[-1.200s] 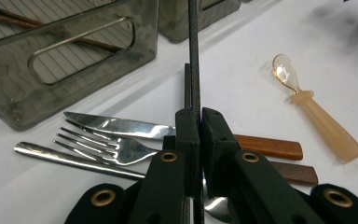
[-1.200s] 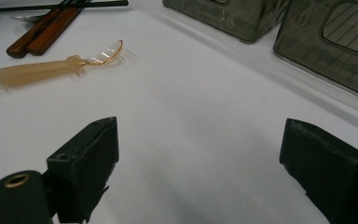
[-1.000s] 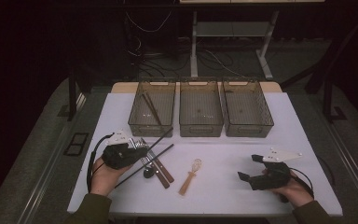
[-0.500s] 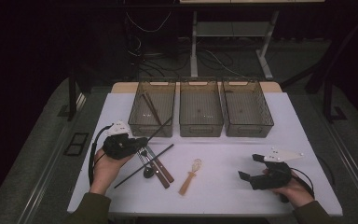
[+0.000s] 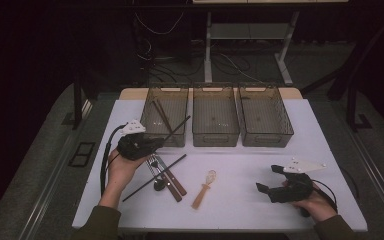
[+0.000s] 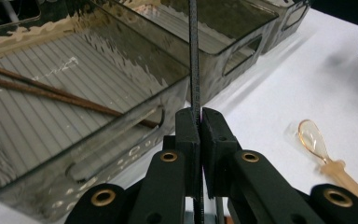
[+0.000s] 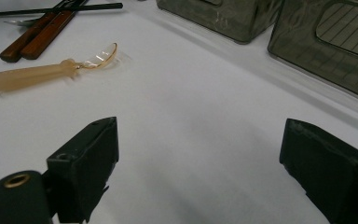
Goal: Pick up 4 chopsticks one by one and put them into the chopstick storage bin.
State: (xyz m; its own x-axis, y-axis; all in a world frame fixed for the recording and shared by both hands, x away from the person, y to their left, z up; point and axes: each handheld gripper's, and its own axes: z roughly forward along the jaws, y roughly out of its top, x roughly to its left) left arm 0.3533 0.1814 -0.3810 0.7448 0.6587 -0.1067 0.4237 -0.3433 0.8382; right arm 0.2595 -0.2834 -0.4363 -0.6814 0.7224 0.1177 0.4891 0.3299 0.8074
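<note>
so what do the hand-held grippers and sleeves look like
Both are black: the left hand-held gripper and right hand-held gripper each carry a pale three-cornered plate on top and trail a black cable. Brass-coloured rivets dot the blocky jaws. The person wears dark olive sleeves.

The left hand-held gripper [image 5: 152, 144] is in the person's left hand [image 5: 122, 162], at the left side of the scene, pointing to the right and a little far, its jaws pressed together. The right hand-held gripper [image 5: 270, 181] is in the right hand [image 5: 312, 202] at the near right, low, jaws wide apart, pointing left.
</note>
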